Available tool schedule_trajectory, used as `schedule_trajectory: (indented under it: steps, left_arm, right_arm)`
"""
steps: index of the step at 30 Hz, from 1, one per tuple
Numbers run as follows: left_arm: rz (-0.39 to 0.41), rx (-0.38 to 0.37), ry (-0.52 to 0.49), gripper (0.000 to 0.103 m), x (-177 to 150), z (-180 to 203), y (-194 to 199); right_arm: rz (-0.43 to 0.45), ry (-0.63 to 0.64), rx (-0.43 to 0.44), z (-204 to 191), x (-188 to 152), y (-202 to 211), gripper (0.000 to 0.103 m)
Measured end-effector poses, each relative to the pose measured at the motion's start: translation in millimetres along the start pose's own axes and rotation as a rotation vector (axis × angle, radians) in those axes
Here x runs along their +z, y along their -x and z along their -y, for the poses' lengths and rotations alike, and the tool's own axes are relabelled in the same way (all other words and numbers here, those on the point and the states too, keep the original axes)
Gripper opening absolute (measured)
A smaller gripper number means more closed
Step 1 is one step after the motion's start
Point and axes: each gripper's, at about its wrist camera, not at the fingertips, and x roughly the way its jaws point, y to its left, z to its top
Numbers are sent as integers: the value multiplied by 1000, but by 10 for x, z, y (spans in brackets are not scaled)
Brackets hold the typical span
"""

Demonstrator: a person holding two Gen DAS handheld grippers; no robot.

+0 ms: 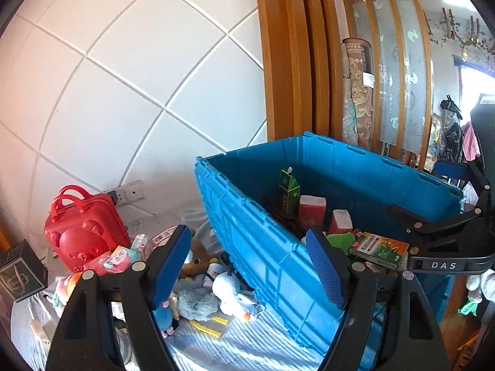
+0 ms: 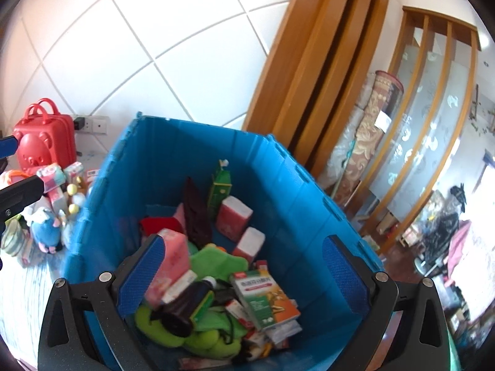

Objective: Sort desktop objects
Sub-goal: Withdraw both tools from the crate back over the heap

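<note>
We hold both grippers over the work area with nothing in either, which fits a pause between drops: the right gripper (image 2: 241, 275) hangs above the blue crate (image 2: 278, 167) with its blue pads spread as wide as they go and only the crate's contents showing between them, so we judge it stands there because it is this crate that takes the sorted things. Inside lie a green and orange medicine box (image 2: 266, 296) at the near right, a dark bottle (image 2: 185, 306) on its side over a green plush (image 2: 216, 259), pink tissue packs (image 2: 233, 219) further in, and a green carton (image 2: 220, 190) standing upright at the far wall. Our left gripper (image 1: 250, 266) straddles the crate's near left wall, its pads apart and empty, one finger outside the wall and one over the inside. It points toward what is still unsorted: the pile on the striped cloth (image 1: 247, 337) left of the crate, where a white plush (image 1: 232, 293), a grey plush (image 1: 196, 301) and a brown bear (image 1: 196, 258) lie close together, with a red bear-faced case (image 1: 85, 233) upright at the far left by the wall. The soft toys, we expect, will squash under the pads, so a wide opening suits them.
</note>
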Motion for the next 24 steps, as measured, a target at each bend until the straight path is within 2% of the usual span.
schedule_trajectory:
  steps: [5, 9, 20, 24]
  left_arm:
    - [-31, 52, 37, 77, -202, -541, 108]
    - [-65, 87, 47, 77, -407, -934, 180]
    - [-162, 181, 129, 77, -852, -1933, 264]
    - [-192, 203, 159, 77, -990, -2213, 235]
  right_arm:
    - [19, 14, 25, -521, 154, 239, 103]
    - [27, -3, 79, -918, 231, 349, 103]
    - [-32, 11, 231, -2059, 373, 260, 103]
    - [-66, 17, 273, -2344, 388, 151, 103]
